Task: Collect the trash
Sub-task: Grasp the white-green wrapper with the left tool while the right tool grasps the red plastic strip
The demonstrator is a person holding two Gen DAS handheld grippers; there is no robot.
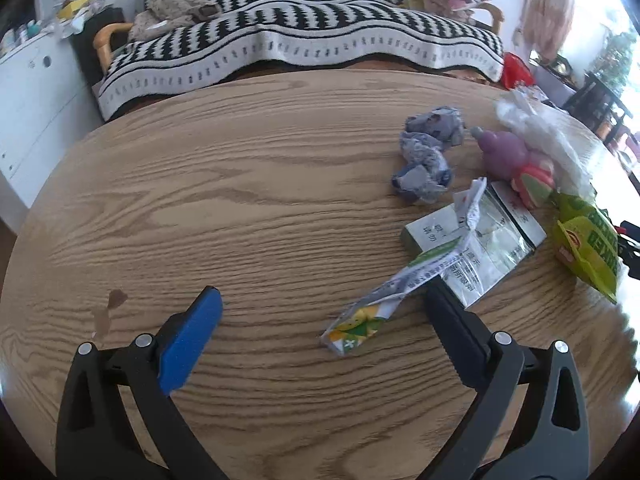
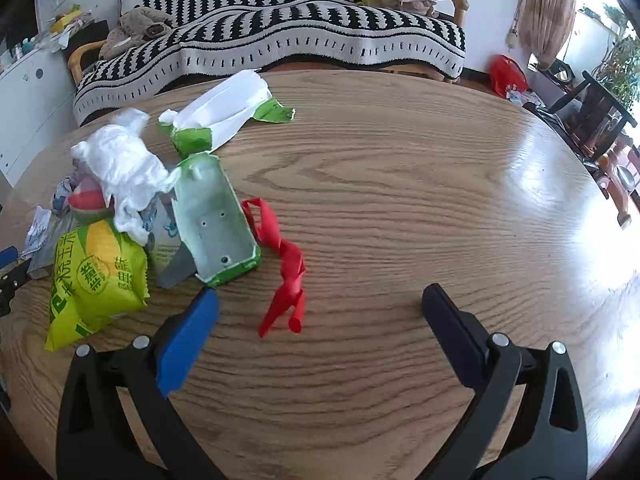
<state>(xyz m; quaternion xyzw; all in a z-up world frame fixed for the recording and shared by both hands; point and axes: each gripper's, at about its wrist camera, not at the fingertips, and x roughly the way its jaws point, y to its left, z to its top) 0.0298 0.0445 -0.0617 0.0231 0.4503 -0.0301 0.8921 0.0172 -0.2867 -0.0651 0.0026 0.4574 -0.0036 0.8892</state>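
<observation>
Red and twisted, a strip of plastic ribbon (image 2: 285, 268) lay on the wooden table (image 2: 400, 184) ahead of the right gripper (image 2: 320, 304), between its two fingers and nearer the blue-padded one. Its long axis ran from a loop at the far end, just beside an emptied green-and-white carton (image 2: 214, 220), down toward the camera, ending in a pointed tail and a curled end. The right gripper's jaws stood wide apart with nothing in them.

To the carton's left sat a yellow-green corn bag (image 2: 96, 276), a crumpled white plastic bag (image 2: 120, 164) and a torn green-and-white wrapper (image 2: 224, 112) farther back.

In the left wrist view a crumpled, printed paper wrapper (image 1: 400, 284) stretched diagonally, its yellow-and-green end (image 1: 352, 328) nearest the camera and its other end rising away to the right over a flat white packet (image 1: 476, 248). It lay between the left gripper (image 1: 324, 304) fingers, close to the black one; those jaws were also wide and empty. Beyond lay a wad of blue-grey paper (image 1: 430, 152) and a purple toy (image 1: 504, 152)
</observation>
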